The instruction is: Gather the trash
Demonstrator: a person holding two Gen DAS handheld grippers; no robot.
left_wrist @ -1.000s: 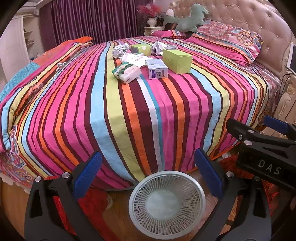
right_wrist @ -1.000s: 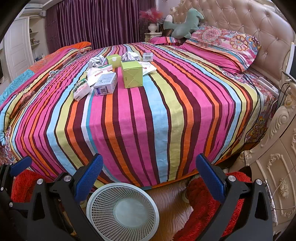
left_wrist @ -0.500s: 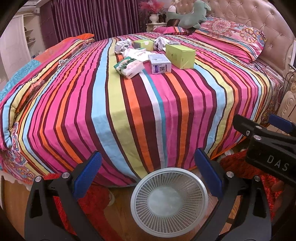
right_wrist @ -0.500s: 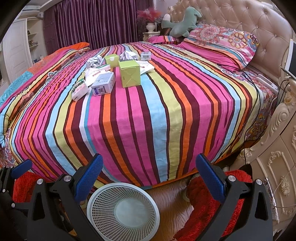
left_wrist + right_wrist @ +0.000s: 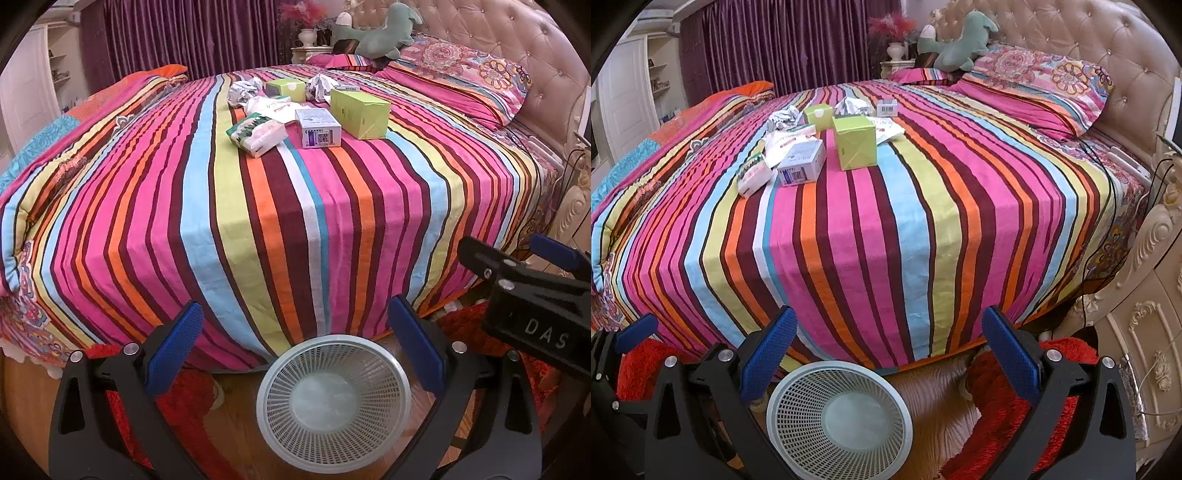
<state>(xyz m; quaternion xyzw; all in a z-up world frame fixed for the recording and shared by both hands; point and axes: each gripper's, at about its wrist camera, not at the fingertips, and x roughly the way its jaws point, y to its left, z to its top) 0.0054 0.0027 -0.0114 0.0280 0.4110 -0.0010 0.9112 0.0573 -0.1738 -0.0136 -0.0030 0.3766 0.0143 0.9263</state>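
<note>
Trash lies in a cluster on the striped bed (image 5: pixel 295 221): a green box (image 5: pixel 360 109), a white box with a code label (image 5: pixel 318 128), a tissue pack (image 5: pixel 256 133), crumpled paper (image 5: pixel 242 91) and a small green box (image 5: pixel 286 88). The same green box (image 5: pixel 855 147) and white box (image 5: pixel 802 166) show in the right wrist view. A white mesh basket (image 5: pixel 334 393) stands empty on the floor at the bed's foot, also in the right wrist view (image 5: pixel 839 417). My left gripper (image 5: pixel 295 347) and right gripper (image 5: pixel 890 350) are both open and empty, above the basket, well short of the trash.
A tufted headboard (image 5: pixel 517 48), patterned pillows (image 5: pixel 469 77) and a green plush toy (image 5: pixel 384 33) are at the back right. A carved cream cabinet (image 5: pixel 1145 332) stands right of the bed. Red rugs (image 5: pixel 1015 398) lie on the wooden floor. Purple curtains (image 5: pixel 177 37) hang behind.
Both grippers have moved forward slightly toward the bed; the trash looks a little nearer. Both stay open and empty. Nothing on the bed has moved.
</note>
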